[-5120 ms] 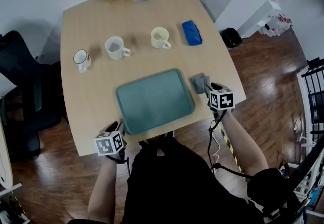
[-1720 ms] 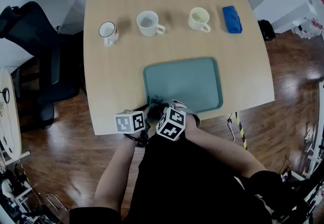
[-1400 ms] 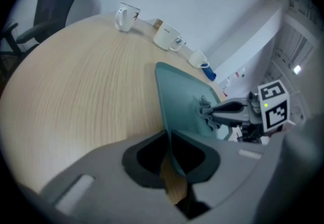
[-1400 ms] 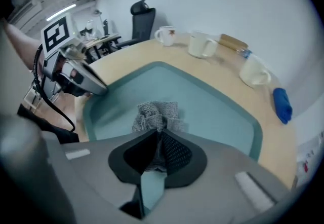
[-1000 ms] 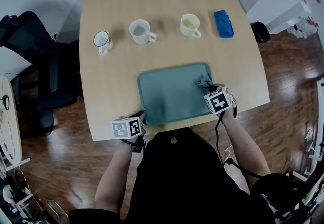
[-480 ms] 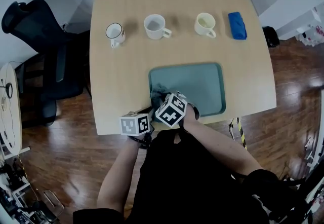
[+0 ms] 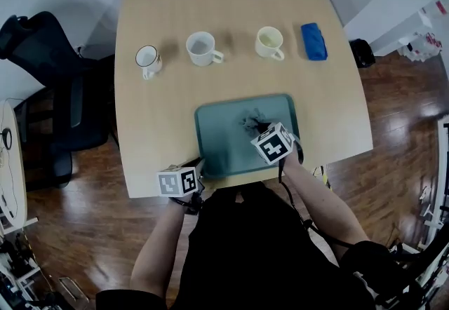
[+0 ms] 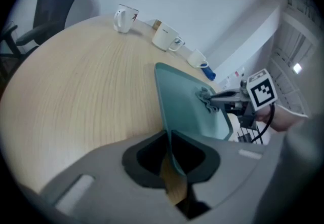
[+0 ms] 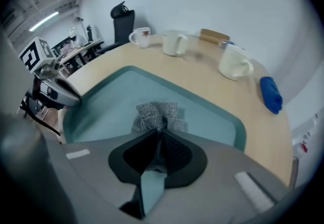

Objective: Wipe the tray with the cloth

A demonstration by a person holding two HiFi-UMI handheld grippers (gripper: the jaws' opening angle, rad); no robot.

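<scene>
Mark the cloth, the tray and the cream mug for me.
cloth (image 9: 156, 114), right gripper view, bunched part lying on the tray.
tray (image 7: 221, 137), head view, bare floor left of the cloth.
cream mug (image 7: 269, 41), head view, its open mouth.

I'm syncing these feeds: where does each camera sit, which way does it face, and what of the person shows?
Head view: on the person's head, facing steeply down at table and tray; forearms, left gripper, right gripper show.
Left gripper view: on that gripper, along jaws shut on the tray's rim; right gripper shows.
Right gripper view: on that gripper, along jaws shut on the cloth; left gripper shows.
Shared: both gripper views show the tray.
</scene>
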